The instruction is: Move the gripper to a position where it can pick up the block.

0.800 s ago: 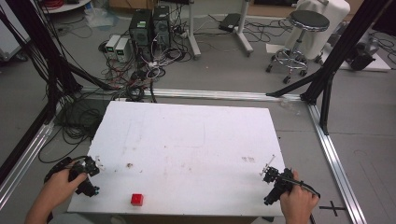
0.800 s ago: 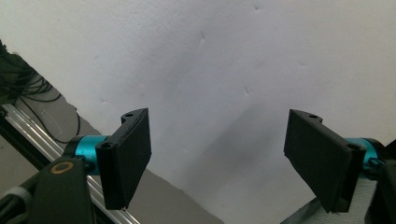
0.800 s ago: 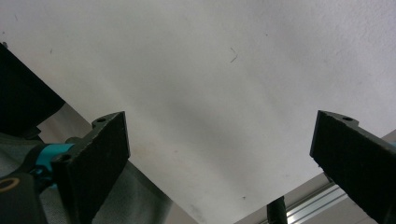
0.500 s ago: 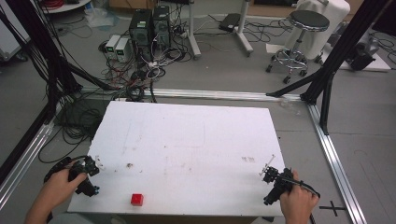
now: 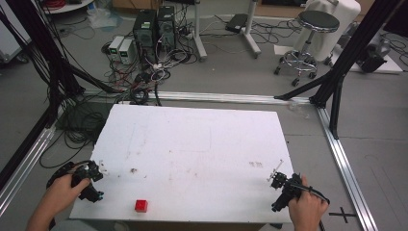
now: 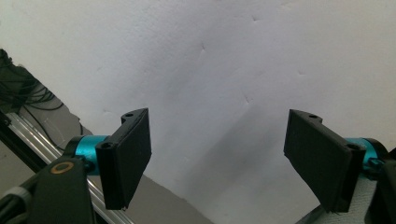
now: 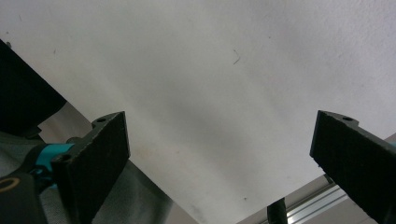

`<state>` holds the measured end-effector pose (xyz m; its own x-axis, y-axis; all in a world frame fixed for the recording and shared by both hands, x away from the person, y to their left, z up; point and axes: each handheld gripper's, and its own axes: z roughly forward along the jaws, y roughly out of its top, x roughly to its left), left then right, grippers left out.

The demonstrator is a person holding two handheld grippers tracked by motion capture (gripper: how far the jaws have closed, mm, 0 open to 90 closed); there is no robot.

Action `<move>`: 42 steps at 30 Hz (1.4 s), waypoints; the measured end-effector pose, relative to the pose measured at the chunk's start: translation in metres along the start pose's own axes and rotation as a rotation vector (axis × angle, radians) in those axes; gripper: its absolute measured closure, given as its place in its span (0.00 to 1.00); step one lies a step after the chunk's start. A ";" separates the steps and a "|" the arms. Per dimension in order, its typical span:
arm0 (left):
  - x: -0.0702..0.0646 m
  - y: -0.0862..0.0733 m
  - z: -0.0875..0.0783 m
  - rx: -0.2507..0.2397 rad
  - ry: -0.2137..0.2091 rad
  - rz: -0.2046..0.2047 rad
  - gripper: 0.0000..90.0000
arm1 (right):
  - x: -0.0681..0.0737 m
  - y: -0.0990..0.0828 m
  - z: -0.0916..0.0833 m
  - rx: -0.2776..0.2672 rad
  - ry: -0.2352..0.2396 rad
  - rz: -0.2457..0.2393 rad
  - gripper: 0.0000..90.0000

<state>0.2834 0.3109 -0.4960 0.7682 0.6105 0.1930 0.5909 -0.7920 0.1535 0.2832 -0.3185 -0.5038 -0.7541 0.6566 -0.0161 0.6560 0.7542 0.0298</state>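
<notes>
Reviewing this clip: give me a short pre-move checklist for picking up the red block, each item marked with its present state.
1. Left tool open, nothing between its jaws: ok.
2. Right tool open, nothing between its jaws: ok.
3. Red block free on the white table, touching neither tool: ok.
4. Block well in from the table's near edge: not ok, it sits close to it.
5. Bare table between the left tool and the block: ok.
6. Which tool is meant to take it: cannot tell.
</notes>
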 end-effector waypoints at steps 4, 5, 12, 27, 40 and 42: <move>-0.001 0.000 0.001 0.000 0.001 0.002 0.26 | -0.001 -0.001 0.000 -0.001 0.003 0.003 0.04; -0.002 0.001 0.002 0.001 0.000 0.006 0.26 | -0.001 -0.001 0.000 -0.002 0.002 0.002 0.04; -0.005 0.003 0.003 0.020 0.008 0.046 0.26 | -0.001 -0.005 0.002 -0.007 0.010 0.008 0.04; -0.004 0.012 -0.017 -0.019 0.005 0.239 0.26 | 0.002 -0.002 0.000 -0.015 0.012 -0.007 0.04; -0.013 0.029 -0.030 -0.020 -0.011 0.382 0.26 | 0.002 -0.002 -0.002 -0.028 0.013 -0.005 0.04; -0.017 0.032 -0.029 -0.015 -0.016 0.406 0.26 | 0.002 -0.002 -0.003 -0.032 0.015 -0.003 0.04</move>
<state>0.2821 0.2755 -0.4660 0.9420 0.2478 0.2261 0.2350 -0.9685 0.0823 0.2803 -0.3190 -0.5014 -0.7568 0.6536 -0.0012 0.6523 0.7554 0.0621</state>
